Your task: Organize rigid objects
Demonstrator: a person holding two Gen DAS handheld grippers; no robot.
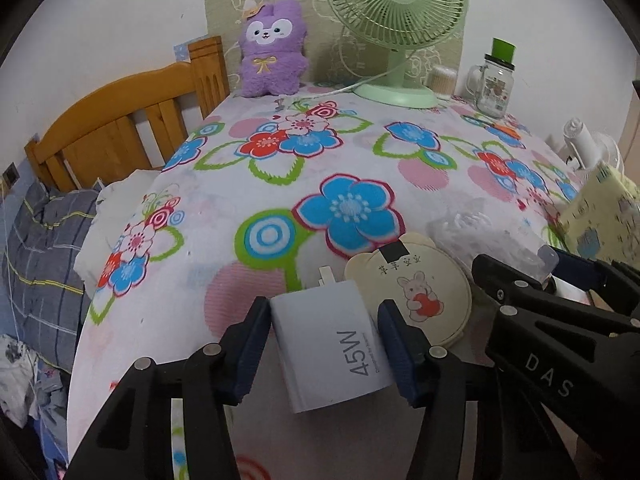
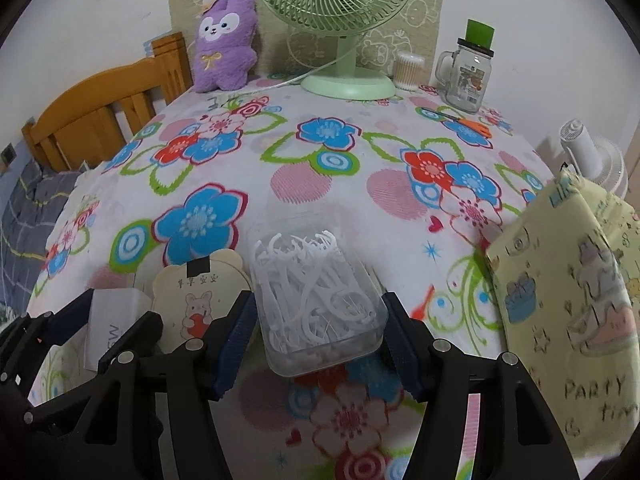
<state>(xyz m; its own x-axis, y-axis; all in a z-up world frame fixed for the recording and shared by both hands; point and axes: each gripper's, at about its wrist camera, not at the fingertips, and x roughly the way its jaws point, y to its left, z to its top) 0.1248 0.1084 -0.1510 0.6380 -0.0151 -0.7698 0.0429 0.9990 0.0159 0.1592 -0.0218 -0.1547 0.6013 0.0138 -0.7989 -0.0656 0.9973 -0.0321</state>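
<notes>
Both tongs grip things on the flowered counter (image 1: 360,152).
A round bear card (image 1: 420,288) lies between them, fan (image 1: 396,24) at top. Left tongs (image 1: 324,344) pinch the white charger (image 1: 332,344) at lower centre; right tongs (image 2: 318,332) clamp the clear floss box (image 2: 320,300).

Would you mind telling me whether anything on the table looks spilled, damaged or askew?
Nothing looks spilled or damaged. The white charger sits at a slant between the left gripper pads, and the clear box of floss picks has no lid on, though its picks stay inside.
</notes>
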